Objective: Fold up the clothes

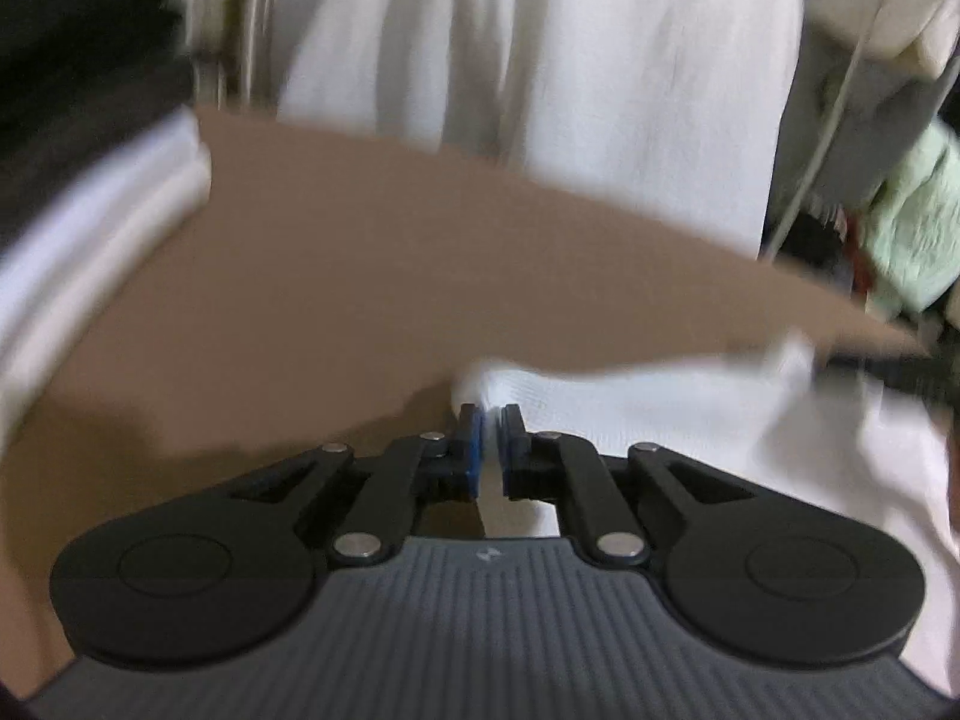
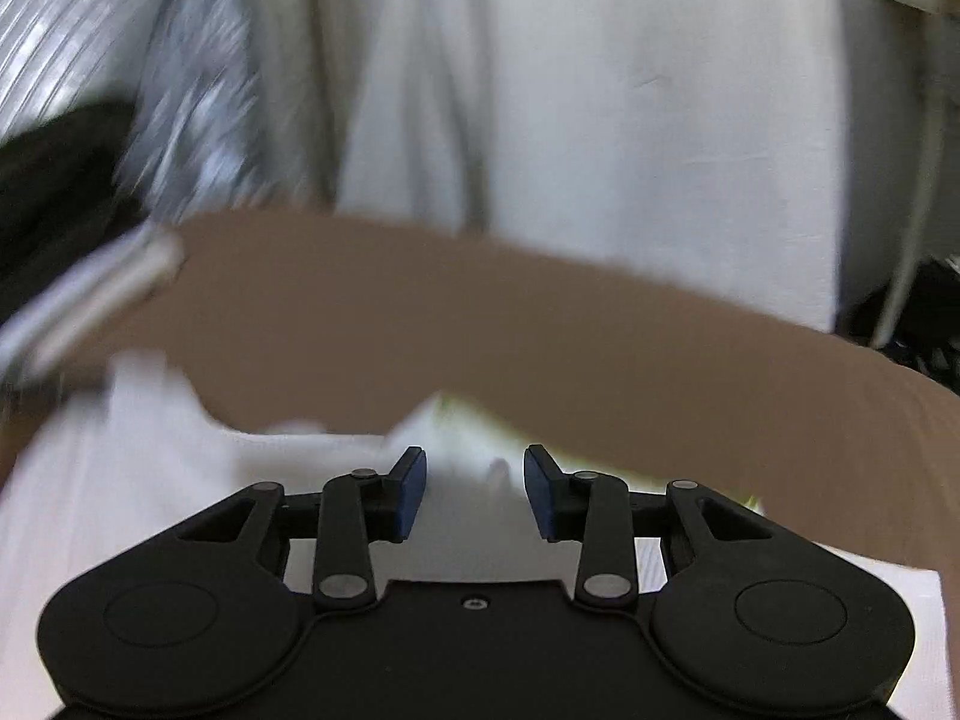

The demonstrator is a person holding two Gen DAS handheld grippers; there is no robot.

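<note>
white garment [image 1: 690, 420] lies spread on the brown table [image 1: 360, 252], along its near edge, with a bunched corner right at the tip of the left gripper [image 1: 491, 450]; that gripper's blue pads [image 1: 474, 450] stand nearly together with a thin sliver of white cloth between them, so it reads as clamped on the garment's edge; in the right wrist view the right gripper [image 2: 474, 492] has its jaws apart, with white cloth [image 2: 180, 480] lying under and between them but neither pad pressing on it; both views are smeared by motion, so the exact fold lines cannot be made out; a pale white curtain or sheet [image 2: 570, 90] hangs beyond the far edge of the table; the step in hand looks like taking hold of two corners before a fold; to do it well, the right gripper should settle onto a matching edge and close on one layer only, level with the left; then both should lift together, keeping the cloth taut so the fold lands straight.
</note>
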